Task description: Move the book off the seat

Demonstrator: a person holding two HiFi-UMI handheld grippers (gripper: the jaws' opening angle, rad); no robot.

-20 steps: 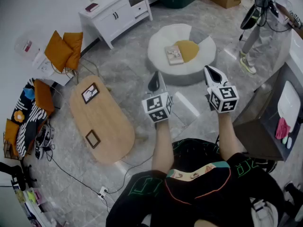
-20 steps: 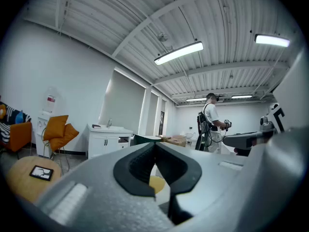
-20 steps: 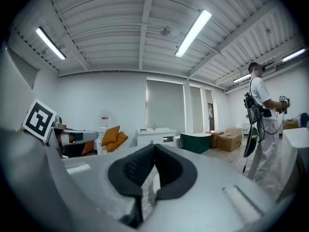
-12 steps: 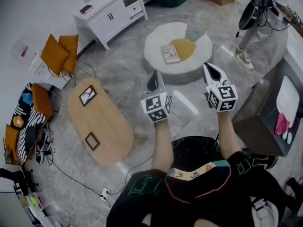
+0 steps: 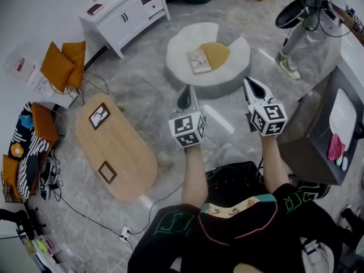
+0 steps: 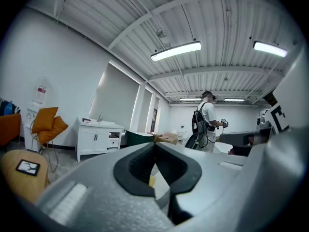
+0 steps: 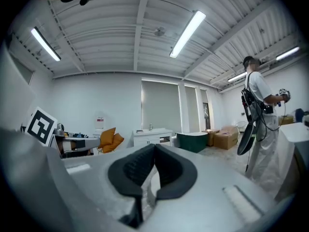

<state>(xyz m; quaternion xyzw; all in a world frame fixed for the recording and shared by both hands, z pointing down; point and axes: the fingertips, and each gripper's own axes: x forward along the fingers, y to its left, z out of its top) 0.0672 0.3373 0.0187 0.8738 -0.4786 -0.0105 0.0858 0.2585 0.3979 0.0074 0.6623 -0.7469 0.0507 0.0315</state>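
Black-padded jaws of the left gripper (image 6: 154, 146) are pressed fully together, tips meeting, with nothing between them. The right gripper (image 7: 154, 149) is clenched the same way and is equally empty. Their pads are ribbed rubber set in smooth grey shells.

Head view: both grippers are held side by side on bare forearms stretched forward and roughly parallel, the left gripper (image 5: 186, 92) and right gripper (image 5: 252, 85) pointing toward 12 o'clock. Each carries a cube with square markers at its rear. Neither touches anything.

The book (image 5: 198, 61), a thin rectangular volume with a pale cover, lies flat on the seat (image 5: 233, 67), a round white padded pouf at 12 o'clock from the grippers and well apart from them. A yellow cushion (image 5: 216, 53) lies just beside the book at its 3 o'clock.

An oval wooden table (image 5: 122, 152) bearing two small frames stands at 9 o'clock from the left gripper, on a grey marbled floor (image 5: 142, 90). A white cabinet (image 5: 122, 17) sits at 11 o'clock, and a standing person (image 5: 304, 24) at 2 o'clock.
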